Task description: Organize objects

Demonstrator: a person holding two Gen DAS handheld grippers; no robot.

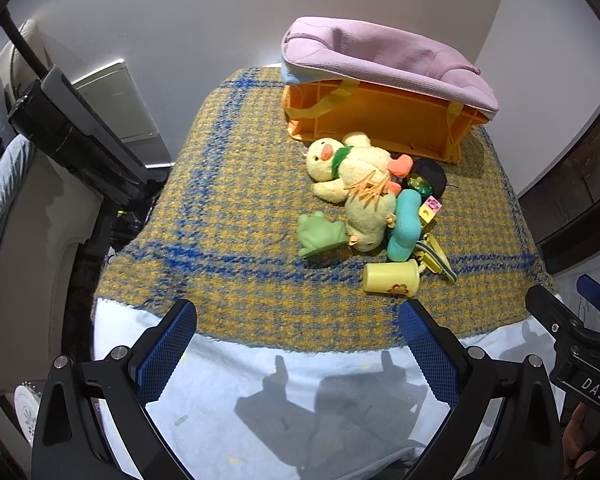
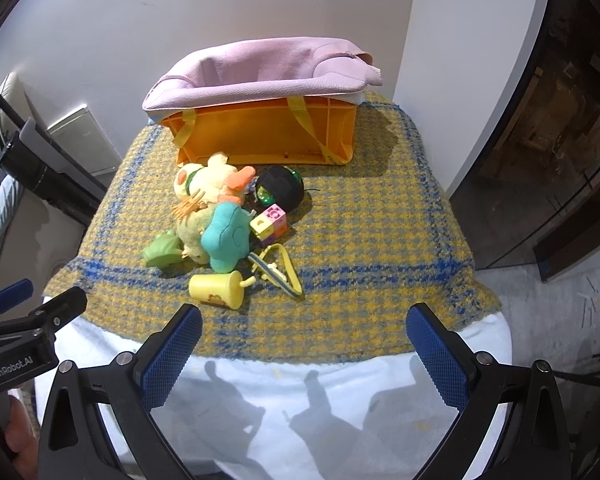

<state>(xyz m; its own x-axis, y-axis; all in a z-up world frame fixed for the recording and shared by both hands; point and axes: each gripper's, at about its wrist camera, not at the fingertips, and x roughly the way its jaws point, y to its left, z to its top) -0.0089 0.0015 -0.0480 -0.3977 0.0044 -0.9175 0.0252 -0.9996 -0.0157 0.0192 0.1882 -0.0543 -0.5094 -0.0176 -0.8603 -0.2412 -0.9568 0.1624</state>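
A heap of toys lies on a yellow-and-blue checked blanket (image 1: 228,184): a yellow plush duck (image 1: 352,172), a green frog (image 1: 320,234), a teal plush (image 1: 406,224), a black-and-green ball (image 2: 280,190), a coloured cube (image 2: 270,224), a yellow cup (image 1: 392,278) on its side and a striped strap (image 2: 278,272). Behind them stands an orange crate (image 1: 380,118) under a pink bag (image 1: 380,60). My left gripper (image 1: 298,320) is open and empty, near the blanket's front edge. My right gripper (image 2: 304,324) is open and empty, just right of the cup (image 2: 216,290).
A white cloth (image 1: 260,392) covers the front of the surface below both grippers. A black stand (image 1: 72,124) and a chair are at the left. A dark wooden cabinet (image 2: 560,120) stands at the right. A white wall is behind the crate.
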